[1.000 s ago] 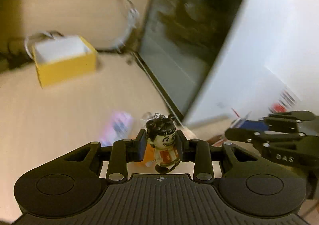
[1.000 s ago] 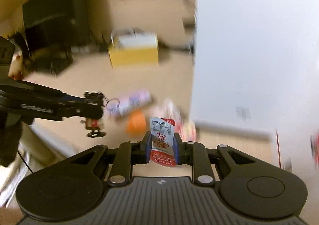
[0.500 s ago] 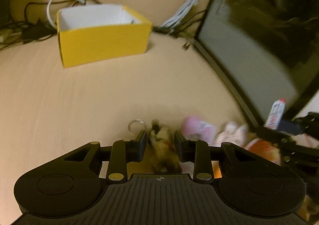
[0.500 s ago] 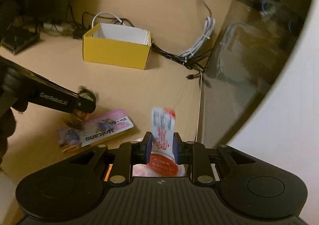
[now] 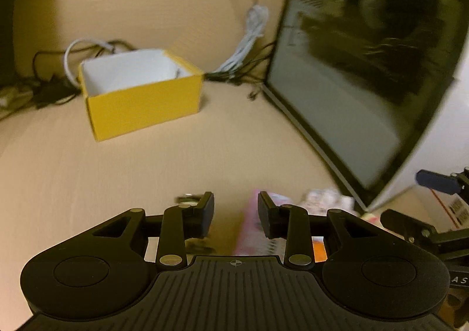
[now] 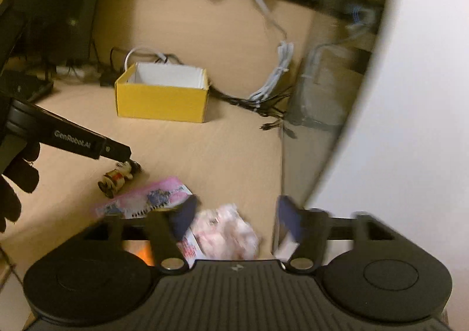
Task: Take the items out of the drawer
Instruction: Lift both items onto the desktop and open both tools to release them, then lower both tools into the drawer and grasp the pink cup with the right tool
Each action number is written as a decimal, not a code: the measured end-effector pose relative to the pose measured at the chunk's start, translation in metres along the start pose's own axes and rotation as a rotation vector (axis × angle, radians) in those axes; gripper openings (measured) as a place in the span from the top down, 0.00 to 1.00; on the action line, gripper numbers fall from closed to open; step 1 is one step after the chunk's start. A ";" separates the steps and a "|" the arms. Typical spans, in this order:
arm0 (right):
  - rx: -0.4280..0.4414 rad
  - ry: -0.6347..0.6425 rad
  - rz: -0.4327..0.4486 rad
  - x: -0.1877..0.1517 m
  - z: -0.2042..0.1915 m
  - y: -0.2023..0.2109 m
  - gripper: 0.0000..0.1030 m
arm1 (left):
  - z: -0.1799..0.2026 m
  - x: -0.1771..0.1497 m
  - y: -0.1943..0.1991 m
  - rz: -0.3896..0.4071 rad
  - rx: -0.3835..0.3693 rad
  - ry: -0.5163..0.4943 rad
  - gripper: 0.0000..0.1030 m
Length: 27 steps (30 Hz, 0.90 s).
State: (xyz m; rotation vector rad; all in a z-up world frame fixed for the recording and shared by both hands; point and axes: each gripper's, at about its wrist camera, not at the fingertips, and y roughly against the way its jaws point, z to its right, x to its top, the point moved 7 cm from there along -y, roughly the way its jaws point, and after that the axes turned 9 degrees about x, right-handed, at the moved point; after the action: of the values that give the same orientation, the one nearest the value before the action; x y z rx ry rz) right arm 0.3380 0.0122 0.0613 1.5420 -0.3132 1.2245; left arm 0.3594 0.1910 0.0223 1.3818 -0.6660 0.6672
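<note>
The doll keychain (image 6: 118, 177) is laid on the desk (image 6: 219, 155) beside the pink packet (image 6: 143, 202), released since a second ago by the wide-spread left gripper (image 5: 236, 215). The right gripper (image 6: 234, 218) is opening, its sachet (image 6: 189, 246) dropped.

Tan table (image 6: 222, 152) — yellow box (image 6: 161, 102), figurine (image 6: 115, 178), packets (image 6: 140, 202).

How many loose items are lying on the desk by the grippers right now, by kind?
Figurine keychain: 1
Pink printed packet: 1
Pale pink crumpled wrapper: 1
Red and white sachet: 1
Orange item, mostly hidden: 1
Total: 5
</note>
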 end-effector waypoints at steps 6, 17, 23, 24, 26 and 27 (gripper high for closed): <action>-0.031 -0.028 0.032 -0.038 0.028 0.055 0.12 | 0.056 -0.026 0.042 0.003 -0.128 -0.037 0.65; 0.191 -0.324 -0.511 -0.141 0.084 0.079 0.12 | 0.143 -0.157 0.055 -0.294 -0.308 -0.245 0.66; 0.210 -0.374 -0.812 -0.214 0.065 0.075 0.13 | 0.144 -0.190 0.049 -0.357 -0.334 -0.253 0.67; 0.201 -0.367 -0.853 -0.225 0.062 0.072 0.13 | 0.141 -0.191 0.048 -0.355 -0.328 -0.247 0.67; 0.180 -0.313 -0.929 -0.244 0.054 0.065 0.13 | 0.130 -0.191 0.046 -0.360 -0.317 -0.217 0.67; 0.172 -0.296 -0.960 -0.251 0.052 0.062 0.13 | 0.126 -0.191 0.045 -0.365 -0.313 -0.202 0.67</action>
State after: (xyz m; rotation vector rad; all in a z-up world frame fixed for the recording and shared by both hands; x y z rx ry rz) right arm 0.2114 -0.1520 -0.1014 1.7007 0.3394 0.2725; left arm 0.1970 0.0623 -0.0847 1.2415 -0.6246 0.1262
